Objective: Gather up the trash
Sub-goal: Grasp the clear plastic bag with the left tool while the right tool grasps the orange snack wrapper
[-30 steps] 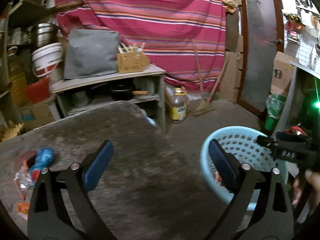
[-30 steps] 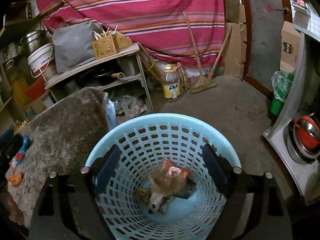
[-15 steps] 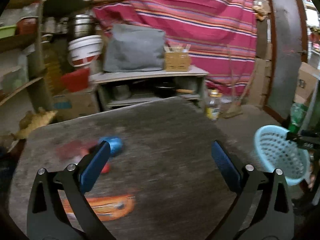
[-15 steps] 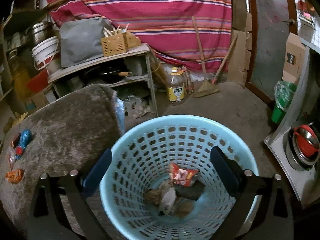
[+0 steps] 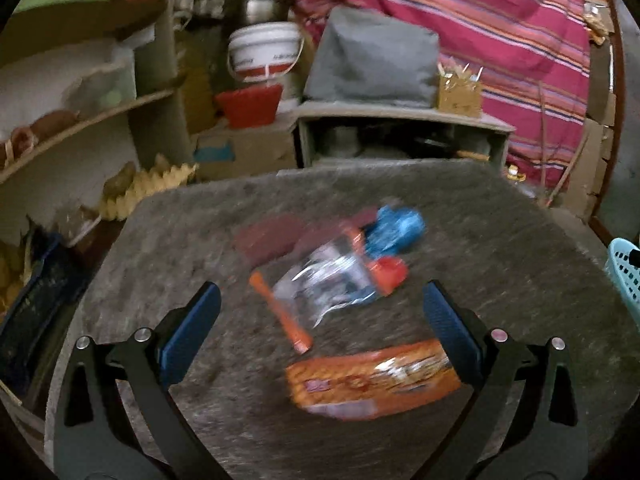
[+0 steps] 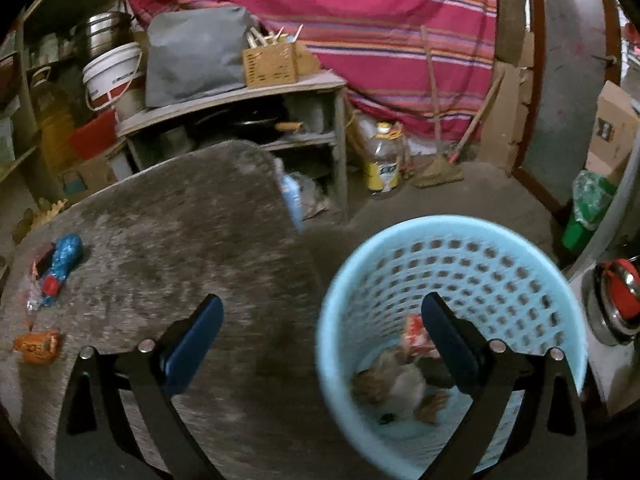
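Only the right wrist view shows trash (image 6: 404, 376) inside the basket (image 6: 472, 232).

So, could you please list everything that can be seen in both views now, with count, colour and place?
table: one, grey, in front.
orange wrapper: one, on table, nearest left tool.
clear wrapper: one, orange-edged, mid table.
blue wrapper: one, behind the clear one.
basket: one, light blue, on floor right of table, trash inside.
red wrapper: one, inside basket.
bucket: one, white and red, at back.
grey bag: one, on shelf unit.
bottle: one, yellow label, on floor.
striped cloth: one, pink, back wall.
left tool: open, empty, over wrappers.
right tool: open, empty, between table and basket.
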Action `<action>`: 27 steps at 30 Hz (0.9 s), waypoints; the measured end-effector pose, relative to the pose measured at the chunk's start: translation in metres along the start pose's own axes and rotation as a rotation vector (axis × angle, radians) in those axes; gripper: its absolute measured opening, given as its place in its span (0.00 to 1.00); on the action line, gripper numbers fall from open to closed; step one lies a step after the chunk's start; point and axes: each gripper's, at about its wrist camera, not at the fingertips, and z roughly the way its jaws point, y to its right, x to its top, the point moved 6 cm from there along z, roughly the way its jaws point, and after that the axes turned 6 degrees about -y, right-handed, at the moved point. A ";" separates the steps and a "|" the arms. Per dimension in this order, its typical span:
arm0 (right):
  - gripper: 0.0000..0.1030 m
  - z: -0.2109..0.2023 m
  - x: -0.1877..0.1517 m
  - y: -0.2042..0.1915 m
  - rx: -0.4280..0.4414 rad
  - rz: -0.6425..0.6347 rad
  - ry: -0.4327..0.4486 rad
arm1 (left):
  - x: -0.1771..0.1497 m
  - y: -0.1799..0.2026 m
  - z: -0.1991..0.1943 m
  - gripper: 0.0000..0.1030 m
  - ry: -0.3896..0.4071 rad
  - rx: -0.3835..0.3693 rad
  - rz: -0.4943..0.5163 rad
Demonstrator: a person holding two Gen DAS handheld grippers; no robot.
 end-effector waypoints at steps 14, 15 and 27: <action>0.96 0.024 0.000 -0.073 -0.027 -0.127 -0.042 | -0.009 -0.028 0.026 0.92 -0.058 0.027 0.056; 0.96 0.024 0.000 -0.075 -0.010 -0.128 -0.037 | -0.007 -0.027 0.028 0.92 -0.056 0.023 0.055; 0.96 0.035 0.000 -0.081 0.033 -0.102 -0.104 | 0.002 -0.001 0.069 0.52 -0.126 -0.032 0.109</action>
